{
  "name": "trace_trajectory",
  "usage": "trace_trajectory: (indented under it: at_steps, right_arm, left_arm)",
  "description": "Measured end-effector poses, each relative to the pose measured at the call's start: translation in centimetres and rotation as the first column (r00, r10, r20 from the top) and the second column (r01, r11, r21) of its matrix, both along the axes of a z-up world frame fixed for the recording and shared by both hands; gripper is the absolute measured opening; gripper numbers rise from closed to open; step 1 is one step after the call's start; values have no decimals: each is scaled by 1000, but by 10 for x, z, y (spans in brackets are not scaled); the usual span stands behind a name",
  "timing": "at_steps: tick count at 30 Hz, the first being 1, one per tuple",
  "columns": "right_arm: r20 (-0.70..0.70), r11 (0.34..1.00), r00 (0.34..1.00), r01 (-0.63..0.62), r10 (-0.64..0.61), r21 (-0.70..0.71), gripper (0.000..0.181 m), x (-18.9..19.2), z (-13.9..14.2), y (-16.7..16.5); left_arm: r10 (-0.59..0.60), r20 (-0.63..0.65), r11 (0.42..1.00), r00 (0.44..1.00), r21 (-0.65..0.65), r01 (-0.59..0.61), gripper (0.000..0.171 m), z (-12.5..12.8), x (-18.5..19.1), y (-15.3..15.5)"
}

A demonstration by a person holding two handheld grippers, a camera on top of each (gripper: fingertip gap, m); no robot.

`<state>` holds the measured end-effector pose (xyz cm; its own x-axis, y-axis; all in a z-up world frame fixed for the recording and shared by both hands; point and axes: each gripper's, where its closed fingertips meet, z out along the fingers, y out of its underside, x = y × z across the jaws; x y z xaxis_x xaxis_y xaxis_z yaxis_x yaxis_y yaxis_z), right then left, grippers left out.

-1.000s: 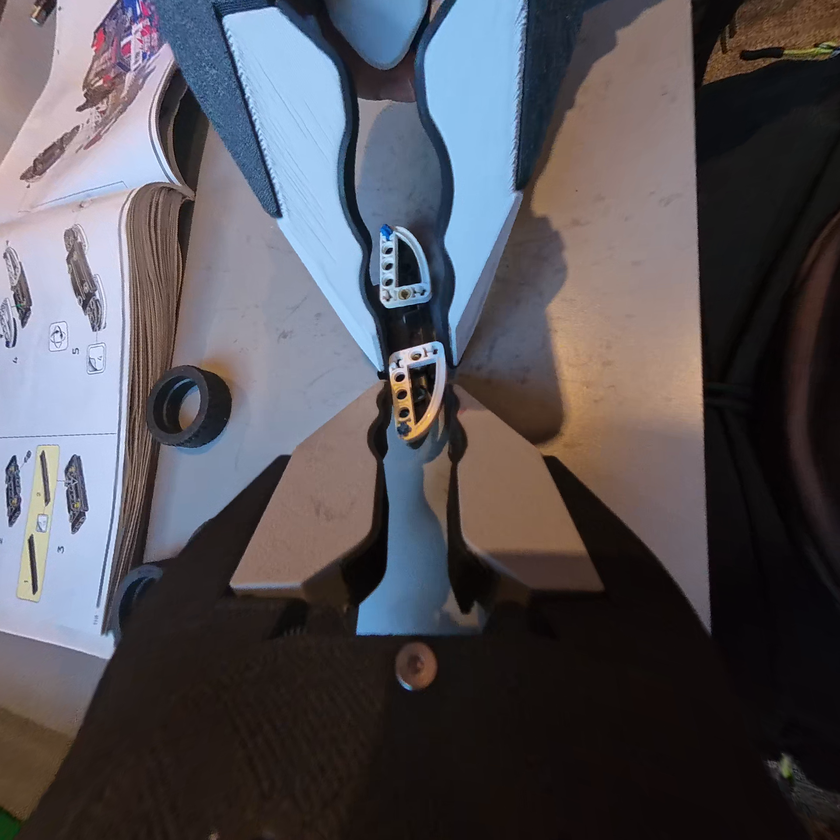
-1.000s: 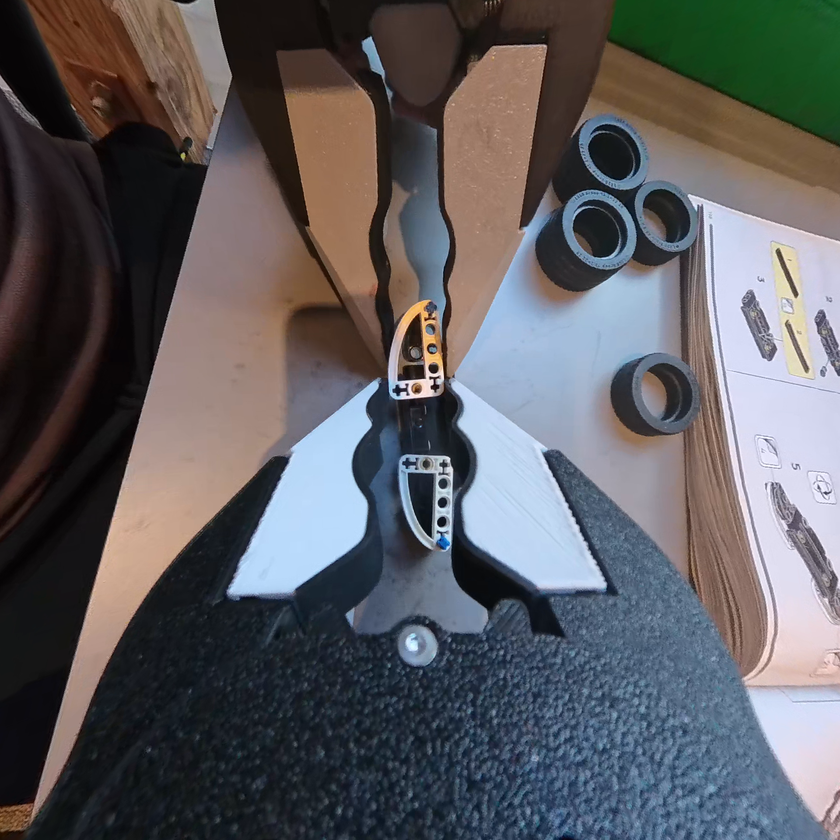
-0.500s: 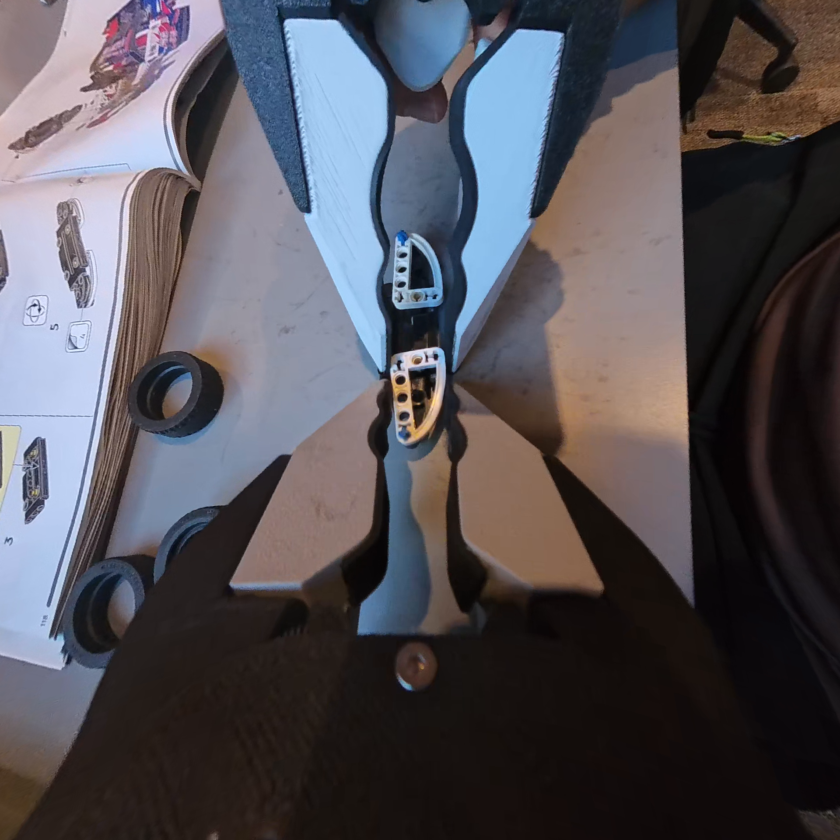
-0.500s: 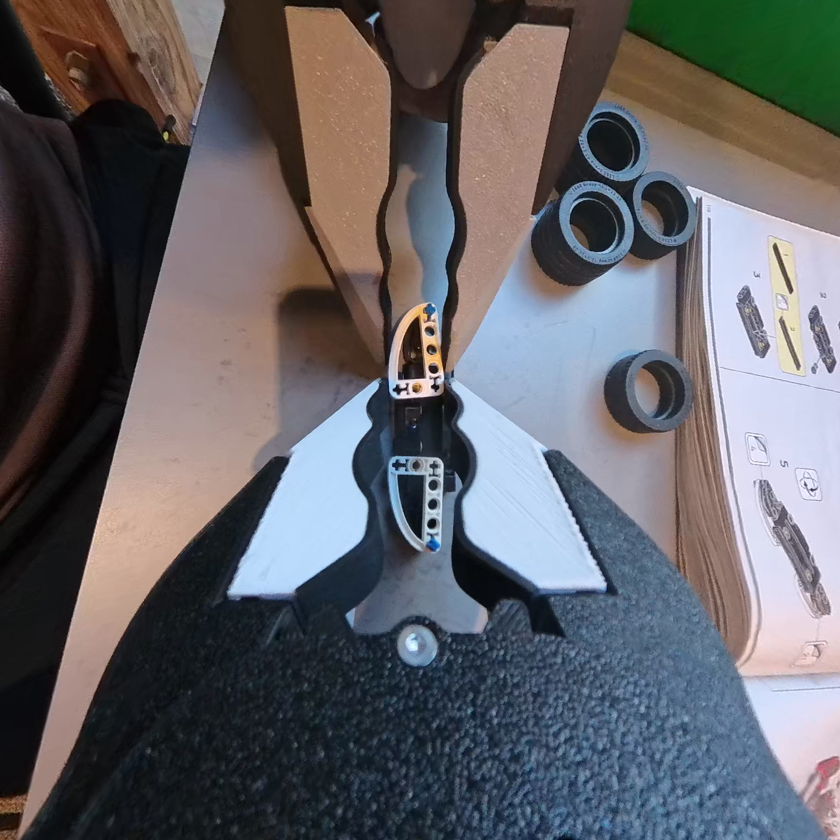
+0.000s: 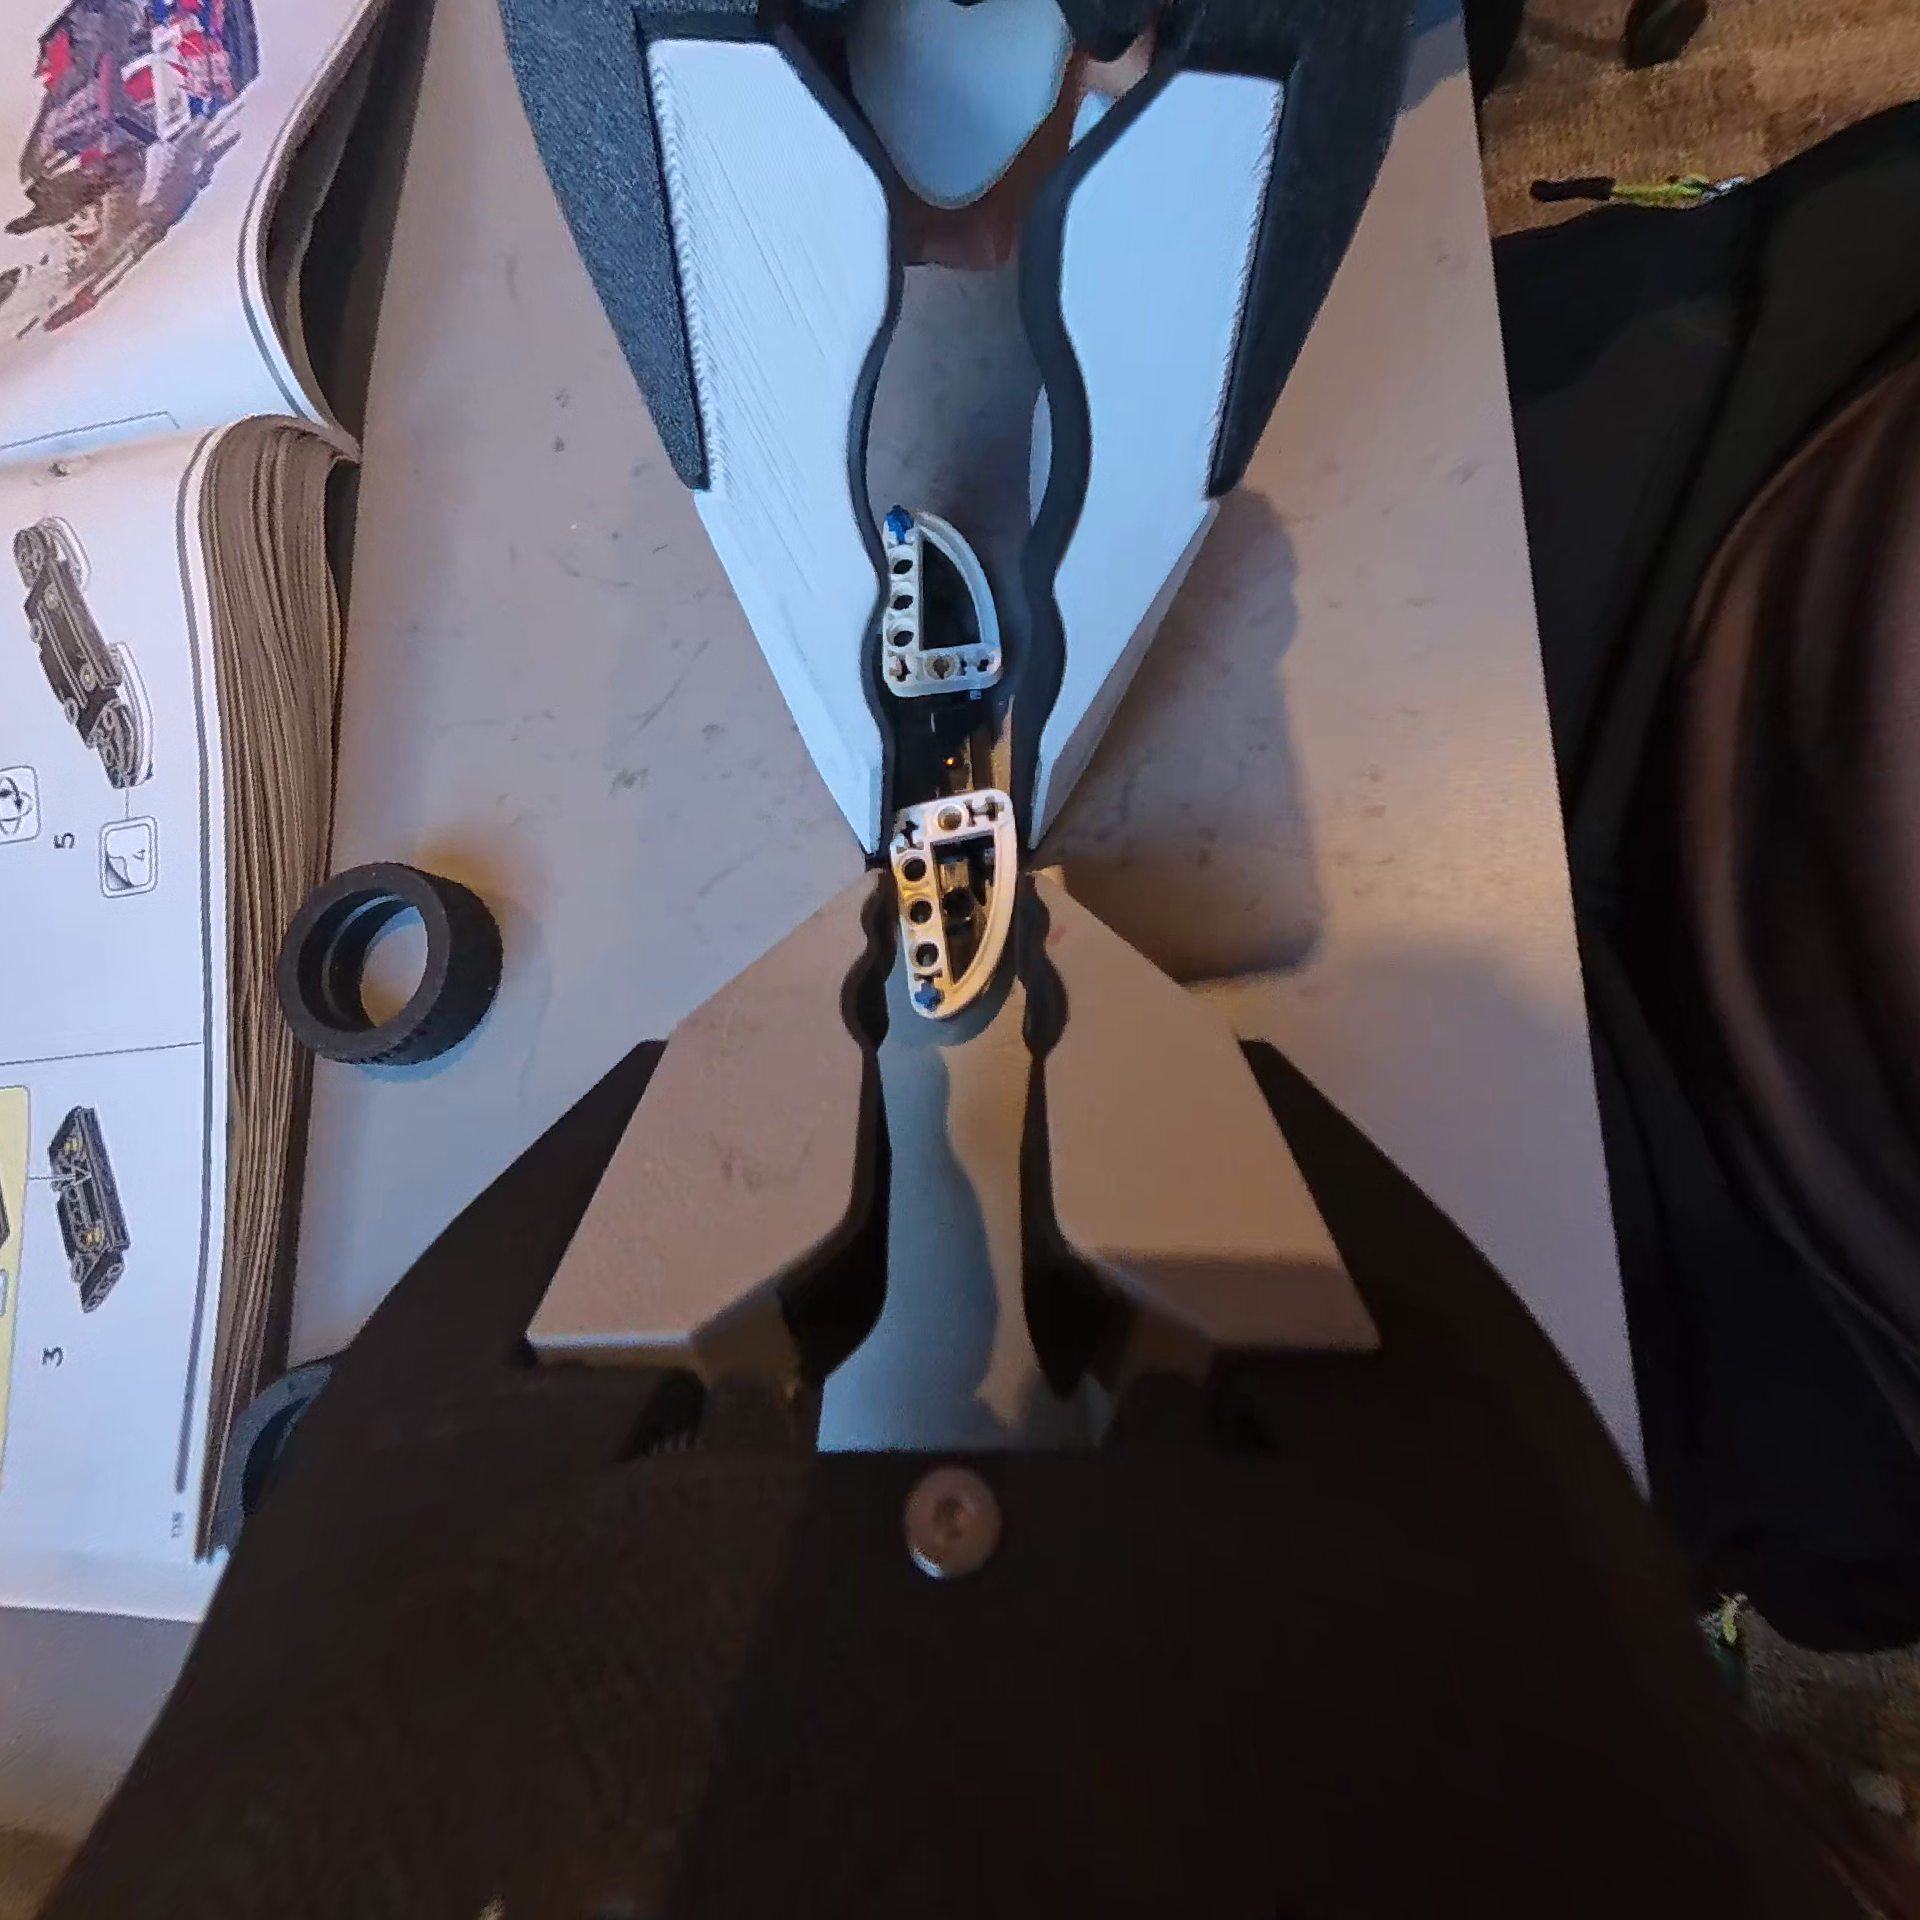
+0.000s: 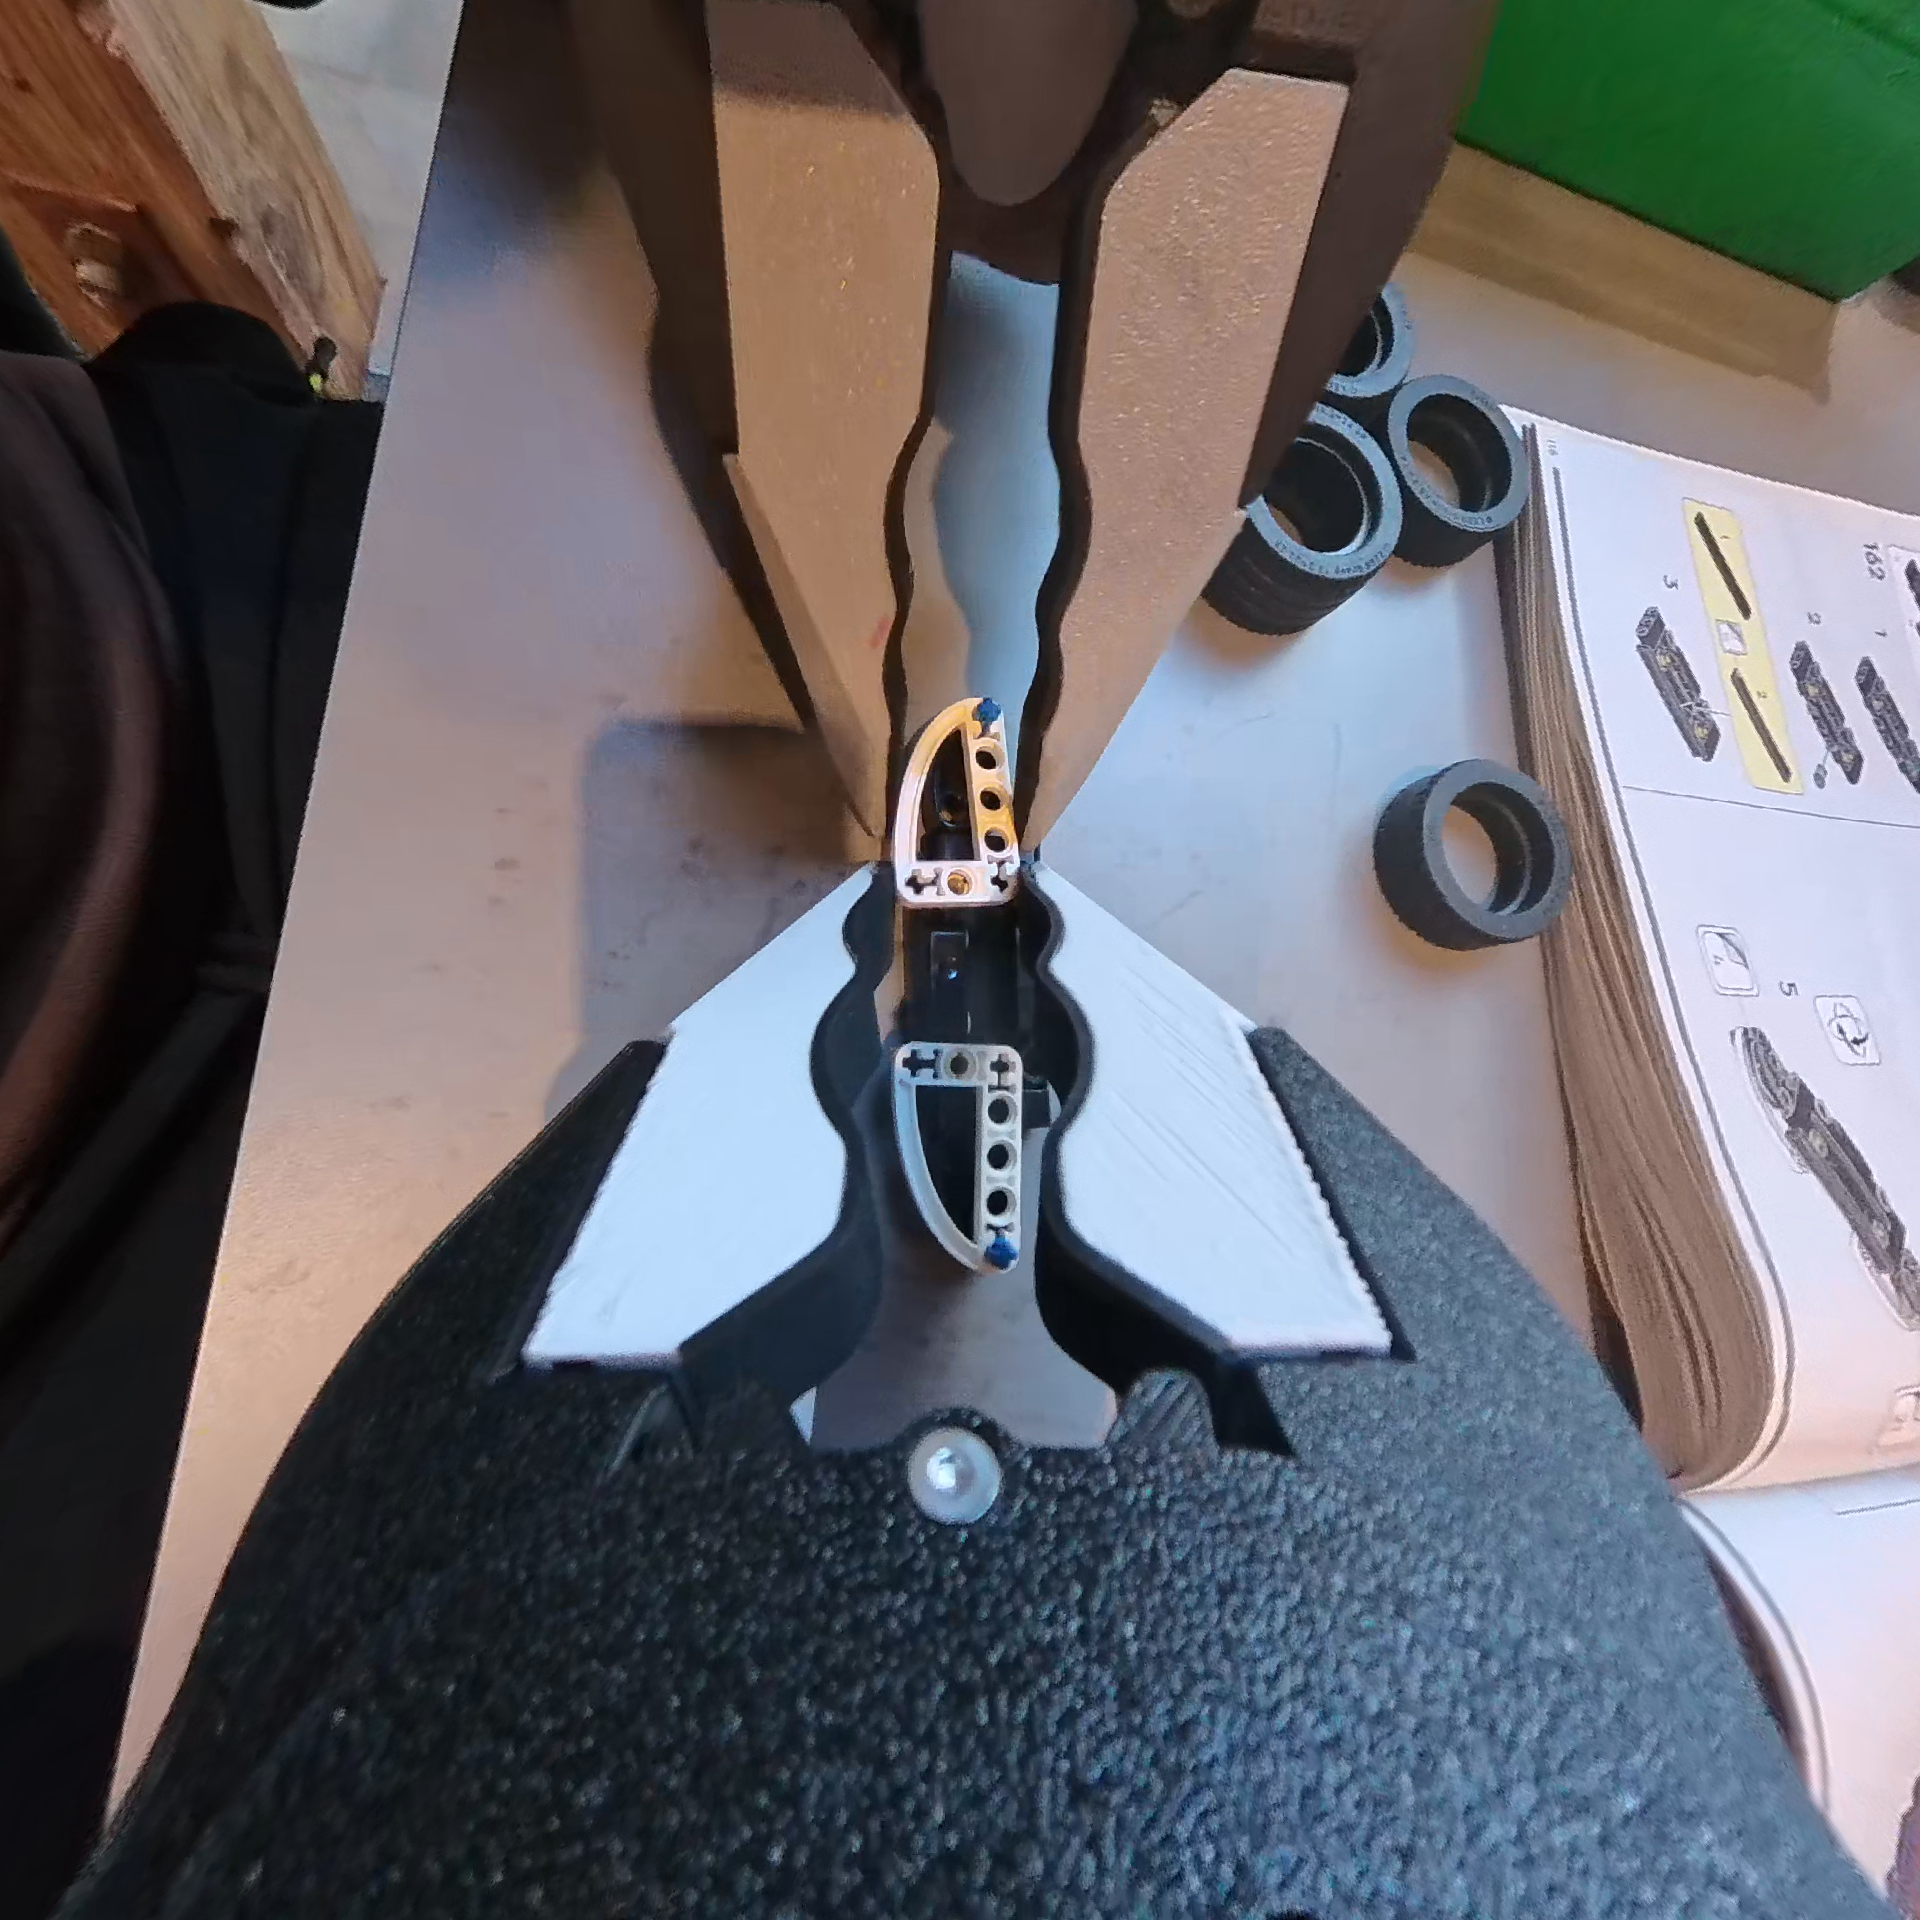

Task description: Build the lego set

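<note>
Lego assembly (in 2 grippers)

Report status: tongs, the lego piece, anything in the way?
Both tongs, left and right, shut on the lego assembly, tip to tip above the table. Loose tyre off to the side. Nothing blocking.

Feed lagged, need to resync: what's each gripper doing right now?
Left gripper: shut on the lego assembly, gripping one end.
Right gripper: shut on the same lego assembly, gripping the opposite end.
</note>
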<state>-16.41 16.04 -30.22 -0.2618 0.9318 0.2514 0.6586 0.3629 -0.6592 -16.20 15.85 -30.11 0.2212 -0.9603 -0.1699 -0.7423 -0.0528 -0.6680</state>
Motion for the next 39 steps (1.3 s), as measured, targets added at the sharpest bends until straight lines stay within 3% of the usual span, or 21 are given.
trace_trajectory:
  at_steps: [12,23,26,30,34,39]
  right_arm:
    - [-5,1000,1000,26,-26,14,21,1,-3,1]
    - [-24,1000,999,30,-30,-7,24,3,-1,3]
    - [-35,997,998,52,-54,-52,30,9,5,4]
    - [-66,978,993,86,-100,-193,1,14,19,3]
    - [-36,926,990,114,-136,-360,0,10,22,-4]
    - [-7,946,988,148,-156,-288,2,6,15,-1]
  left_arm:
    - [2,100,999,995,-43,2,19,2,5,0]
    - [-28,97,999,995,40,24,18,2,5,1]
    - [-41,91,998,995,60,36,18,2,5,1]
    - [-75,69,990,995,127,66,18,2,5,2]
    - [-87,56,984,995,162,77,19,2,4,2]
    - [-89,32,977,996,195,81,19,2,4,2]
